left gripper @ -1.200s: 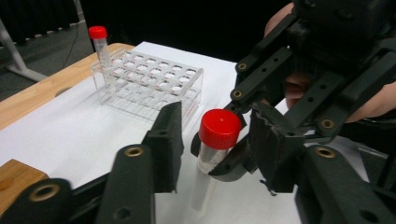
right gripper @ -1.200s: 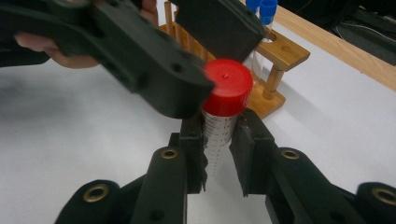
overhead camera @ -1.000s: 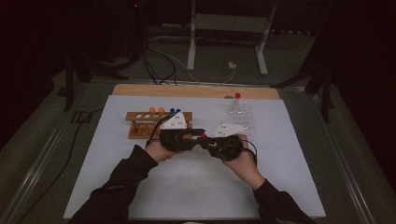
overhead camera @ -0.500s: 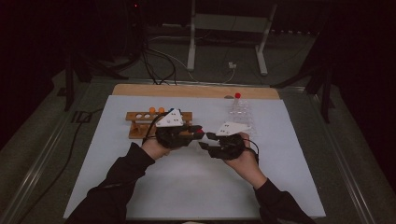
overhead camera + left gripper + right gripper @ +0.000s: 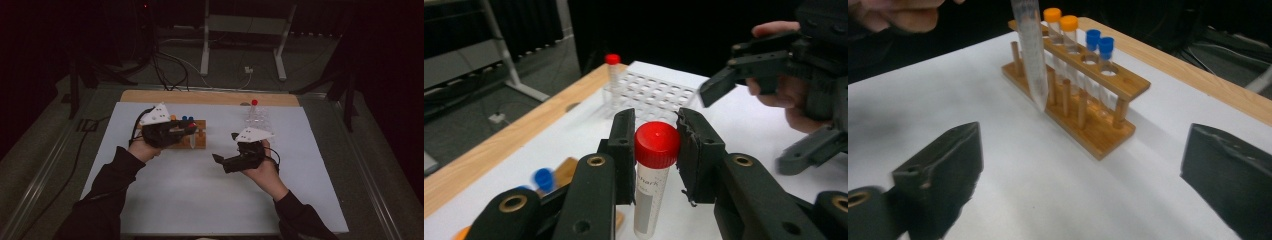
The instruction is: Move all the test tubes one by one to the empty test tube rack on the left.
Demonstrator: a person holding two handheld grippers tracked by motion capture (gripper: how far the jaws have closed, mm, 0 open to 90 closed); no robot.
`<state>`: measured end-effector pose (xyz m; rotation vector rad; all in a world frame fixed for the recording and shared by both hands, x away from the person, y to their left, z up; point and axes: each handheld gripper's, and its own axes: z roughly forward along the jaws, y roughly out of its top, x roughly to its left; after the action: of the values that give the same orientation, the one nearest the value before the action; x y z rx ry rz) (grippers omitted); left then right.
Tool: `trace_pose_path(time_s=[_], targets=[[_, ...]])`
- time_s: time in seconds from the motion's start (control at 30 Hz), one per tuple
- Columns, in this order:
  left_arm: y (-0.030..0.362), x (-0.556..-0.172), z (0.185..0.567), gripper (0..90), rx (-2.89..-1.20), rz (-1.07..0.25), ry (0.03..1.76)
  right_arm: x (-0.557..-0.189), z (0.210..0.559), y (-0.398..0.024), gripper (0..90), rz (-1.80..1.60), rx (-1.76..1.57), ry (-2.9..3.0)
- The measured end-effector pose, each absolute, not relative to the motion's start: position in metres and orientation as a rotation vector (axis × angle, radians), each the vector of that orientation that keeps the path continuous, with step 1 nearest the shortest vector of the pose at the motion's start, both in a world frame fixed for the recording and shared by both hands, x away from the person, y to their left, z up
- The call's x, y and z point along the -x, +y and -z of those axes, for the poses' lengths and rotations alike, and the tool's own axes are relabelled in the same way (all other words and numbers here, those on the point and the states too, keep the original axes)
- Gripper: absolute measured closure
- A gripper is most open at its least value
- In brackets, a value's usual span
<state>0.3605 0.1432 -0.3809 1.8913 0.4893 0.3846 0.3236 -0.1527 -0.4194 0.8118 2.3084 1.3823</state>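
At centre frame of the left gripper view, the left gripper (image 5: pixel 656 150) clamps the red-capped tube (image 5: pixel 651 185) by its cap. The right gripper (image 5: pixel 227 150), jaws just opened and empty, sits right of centre. Pinched only at the cap, the tube may swing and strike the wooden rack (image 5: pixel 1098 125).

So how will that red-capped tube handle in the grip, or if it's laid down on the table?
The tube looks like stiff clear plastic, apparently empty, so probably light. The left gripper pinches it just at the red cap, so the long body hanging below may swing. Round and smooth with a tapered tip, it would likely roll if laid on the table, and can't stand unsupported.
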Motion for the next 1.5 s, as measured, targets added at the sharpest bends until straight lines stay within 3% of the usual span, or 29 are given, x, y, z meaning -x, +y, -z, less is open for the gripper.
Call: trace_pose_path(time_s=[0.53,0.9,1.5], targets=[[0.201,-0.376,0.362,71.5,-1.847,-0.532,0.631,-0.324,0.417,-0.159,0.0,-1.425,-0.788,2.302],[0.221,-0.391,0.362,71.5,-1.835,-0.608,0.703,-0.324,0.418,-0.160,0.0,-1.428,-0.780,2.308],[0.229,-0.421,0.408,71.5,-1.819,-0.592,0.850,-0.324,0.418,-0.164,0.0,-1.428,-0.779,2.305]])
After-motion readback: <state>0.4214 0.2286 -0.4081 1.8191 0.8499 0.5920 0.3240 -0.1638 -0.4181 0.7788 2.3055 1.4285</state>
